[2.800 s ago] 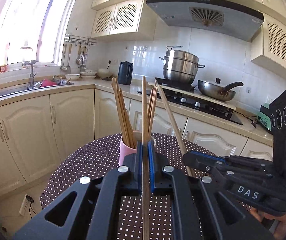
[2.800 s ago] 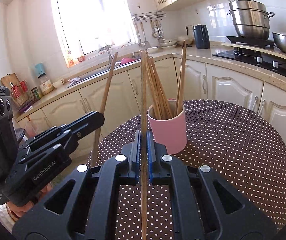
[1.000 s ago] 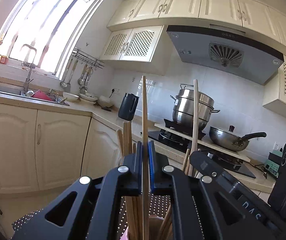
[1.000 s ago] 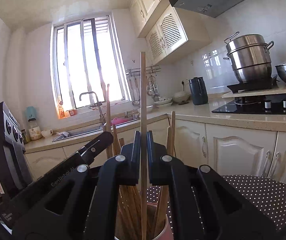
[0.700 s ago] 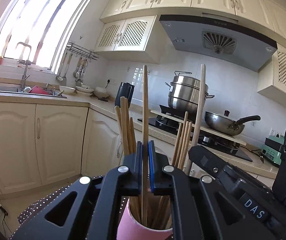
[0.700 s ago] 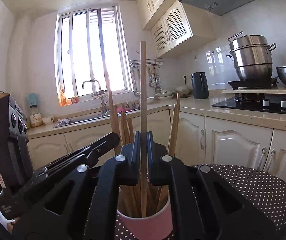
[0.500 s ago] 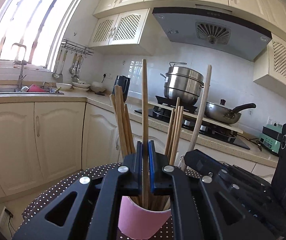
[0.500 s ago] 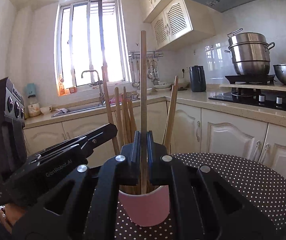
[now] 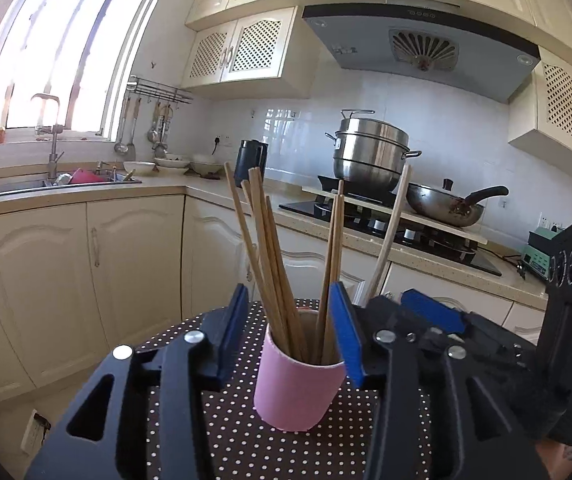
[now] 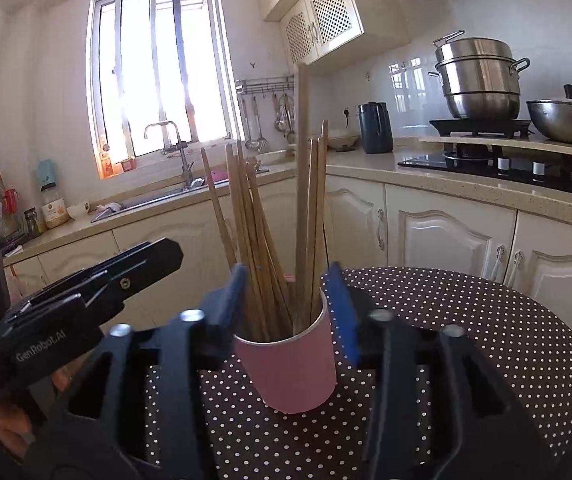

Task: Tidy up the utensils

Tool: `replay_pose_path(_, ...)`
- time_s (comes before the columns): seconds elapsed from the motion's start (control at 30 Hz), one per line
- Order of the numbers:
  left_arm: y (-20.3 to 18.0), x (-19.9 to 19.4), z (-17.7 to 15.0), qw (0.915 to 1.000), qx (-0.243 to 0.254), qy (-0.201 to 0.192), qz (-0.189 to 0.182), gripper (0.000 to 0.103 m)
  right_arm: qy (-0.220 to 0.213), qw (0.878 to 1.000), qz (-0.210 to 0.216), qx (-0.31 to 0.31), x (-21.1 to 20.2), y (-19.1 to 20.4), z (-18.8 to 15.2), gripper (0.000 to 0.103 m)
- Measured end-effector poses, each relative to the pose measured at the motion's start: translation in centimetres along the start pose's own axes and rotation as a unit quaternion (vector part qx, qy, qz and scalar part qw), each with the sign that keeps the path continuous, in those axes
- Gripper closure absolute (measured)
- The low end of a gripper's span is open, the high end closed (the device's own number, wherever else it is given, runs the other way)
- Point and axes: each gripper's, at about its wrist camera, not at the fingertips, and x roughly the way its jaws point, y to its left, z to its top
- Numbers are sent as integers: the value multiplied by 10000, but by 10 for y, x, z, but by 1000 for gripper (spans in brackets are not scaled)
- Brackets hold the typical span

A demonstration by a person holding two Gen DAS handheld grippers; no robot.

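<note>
Standing spread, both grippers' jaws have just been opening: left gripper [image 9: 287, 340] & right gripper [image 10: 289, 312], nothing pinched. Beyond, chopsticks [image 9: 274, 264] are seen upright in pink cup [image 9: 297, 392] on dotted table [image 10: 485, 340]. Sticks judged light, stiff, slick; best gripped mid-shaft.

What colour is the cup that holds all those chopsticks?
Pink. The cup shows most sharply in the left wrist view, standing on the dark polka-dot tablecloth.

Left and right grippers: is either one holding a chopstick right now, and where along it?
Neither. The left gripper and right gripper have just opened; the chopsticks stand loose in the pink cup.
</note>
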Motion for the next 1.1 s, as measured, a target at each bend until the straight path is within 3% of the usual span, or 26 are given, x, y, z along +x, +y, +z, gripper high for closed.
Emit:
replay_pose_path(0.3,10,-71,6,9989,-134,23,444,39,-230,9995,-193,-24,-74,28,14,50)
replay_pose_path(0.43,0,-110,4,9982,-2,-1,599,33,-338,9975,-466,-410,-125,61,12,41)
replay_pose_path(0.53,-12,-139,6,9981,169,-102,585,29,-290,9955,-643,-630,-156,81,4,36)
replay_pose_path(0.8,-47,-226,2,9966,436,-562,413,14,-762,9884,-1042,-807,-243,118,-13,21)
replay_pose_path(0.93,-60,-253,-6,9966,563,-511,324,12,-915,9879,-981,-782,-276,129,-17,17)
replay_pose_path(1.1,-76,-290,-20,9938,728,-728,416,12,-1043,9835,-1160,-917,-304,142,-22,15)
